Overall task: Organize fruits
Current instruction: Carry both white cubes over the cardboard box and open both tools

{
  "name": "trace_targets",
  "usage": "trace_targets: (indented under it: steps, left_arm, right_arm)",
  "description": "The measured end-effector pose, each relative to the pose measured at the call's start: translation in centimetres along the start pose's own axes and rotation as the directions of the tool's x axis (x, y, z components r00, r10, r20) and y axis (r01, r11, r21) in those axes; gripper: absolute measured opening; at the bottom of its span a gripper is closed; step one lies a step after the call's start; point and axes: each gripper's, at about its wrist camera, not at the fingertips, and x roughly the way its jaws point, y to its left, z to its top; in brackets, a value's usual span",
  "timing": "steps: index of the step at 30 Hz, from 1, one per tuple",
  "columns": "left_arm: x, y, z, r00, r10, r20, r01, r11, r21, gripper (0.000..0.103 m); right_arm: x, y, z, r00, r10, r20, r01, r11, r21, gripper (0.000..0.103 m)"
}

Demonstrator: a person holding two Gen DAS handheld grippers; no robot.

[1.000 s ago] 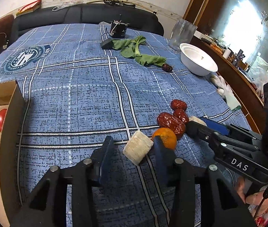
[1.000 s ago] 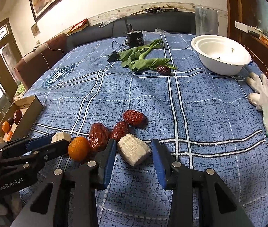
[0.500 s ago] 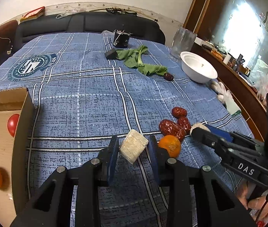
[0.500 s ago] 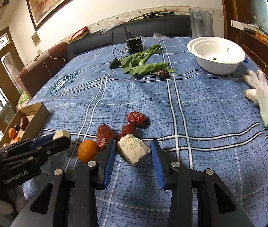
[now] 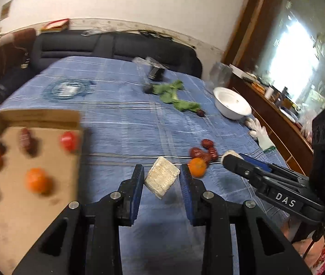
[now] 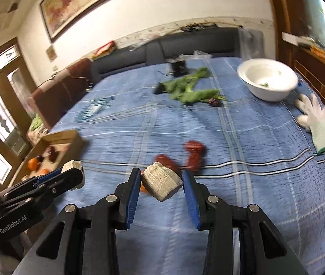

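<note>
My left gripper (image 5: 161, 180) is shut on a pale, rough cylindrical chunk (image 5: 161, 180) and holds it above the blue checked cloth. My right gripper (image 6: 161, 182) is shut on a second pale chunk (image 6: 161, 181), also lifted. On the cloth lie several red dates (image 5: 205, 152) and a small orange (image 5: 197, 170). A cardboard box (image 5: 38, 115) at the left holds two oranges, a red fruit (image 5: 68, 140) and a date. In the right wrist view the box (image 6: 59, 137) is far left.
A white bowl (image 5: 231, 105) stands at the far right, with green leaves (image 5: 174, 96) and a lone date beside them. A white glove (image 6: 316, 119) lies at the right edge. A dark sofa runs behind the table. A wooden cabinet stands on the right.
Both grippers have closed on their pale chunks and lifted them off the cloth. The left gripper has moved left, so the cardboard box fills more of its view.
</note>
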Motion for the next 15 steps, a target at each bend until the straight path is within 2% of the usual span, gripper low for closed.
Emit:
trace_targets:
  steps: [3, 6, 10, 12, 15]
  left_arm:
    - [-3.4, 4.1, -0.4, 0.998, 0.067, 0.015, -0.065, 0.995, -0.075, 0.031]
    - [-5.8, 8.8, -1.2, 0.987, 0.163, 0.001, -0.161, 0.973, -0.167, 0.031]
    - [-7.4, 14.0, -2.5, 0.947, 0.316, -0.054, -0.319, 0.917, -0.240, 0.031]
    - [-7.7, 16.0, -3.1, 0.936, 0.343, -0.083, -0.352, 0.895, -0.275, 0.031]
    - [-7.8, 18.3, -3.6, 0.929, 0.350, -0.117, -0.369, 0.871, -0.326, 0.031]
  right_arm:
    - [-0.7, 3.2, 0.0, 0.999, 0.039, 0.000, -0.039, 0.998, -0.049, 0.041]
    - [-0.6, 7.3, 0.0, 0.994, 0.106, -0.019, -0.107, 0.989, -0.099, 0.041]
    - [0.9, 12.4, -0.5, 0.983, 0.171, -0.059, -0.178, 0.970, -0.163, 0.041]
    - [2.0, 14.9, -0.9, 0.976, 0.199, -0.089, -0.212, 0.958, -0.191, 0.042]
    - [4.5, 18.7, -1.7, 0.965, 0.217, -0.149, -0.249, 0.937, -0.244, 0.042]
